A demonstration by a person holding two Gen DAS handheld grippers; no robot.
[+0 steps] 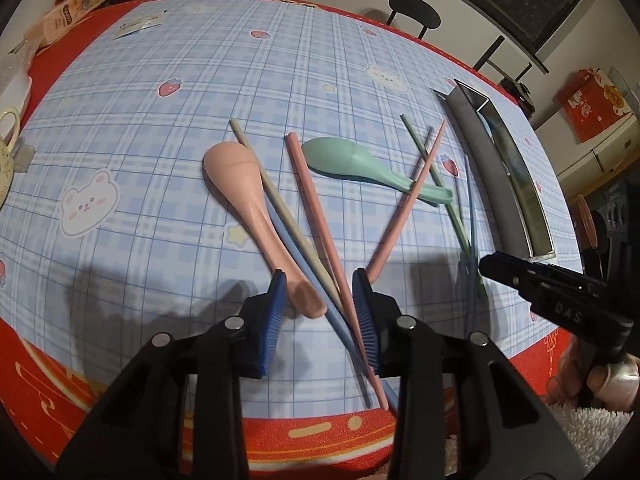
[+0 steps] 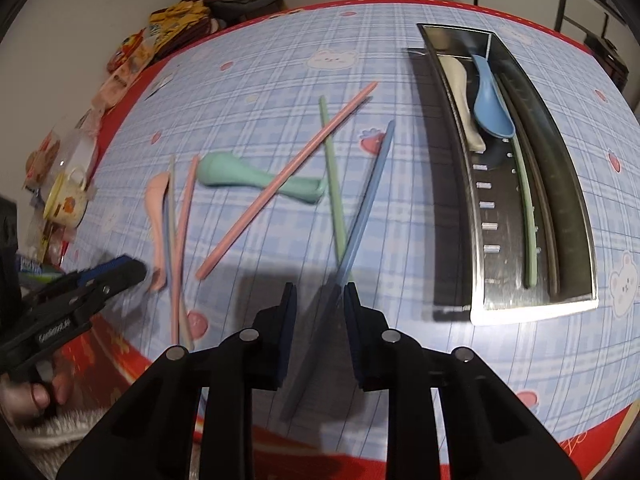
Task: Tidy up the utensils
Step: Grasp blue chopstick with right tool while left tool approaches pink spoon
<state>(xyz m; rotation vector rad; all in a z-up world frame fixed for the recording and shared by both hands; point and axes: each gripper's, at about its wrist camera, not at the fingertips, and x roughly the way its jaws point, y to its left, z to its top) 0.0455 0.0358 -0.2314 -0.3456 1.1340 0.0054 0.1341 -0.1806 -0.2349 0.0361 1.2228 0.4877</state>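
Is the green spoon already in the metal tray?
No, the green spoon lies on the tablecloth, apart from the metal tray.

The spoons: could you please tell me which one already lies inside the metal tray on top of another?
The blue spoon: it lies in the metal tray, resting over the beige spoon. The pink spoon and green spoon lie on the tablecloth.

Matt plastic on printed cloth

The pink spoon (image 1: pixel 256 216) and green spoon (image 2: pixel 256 180) look smooth, matt plastic; the tray (image 2: pixel 568 184) gleams polished metal on the checked tablecloth (image 1: pixel 160 140).
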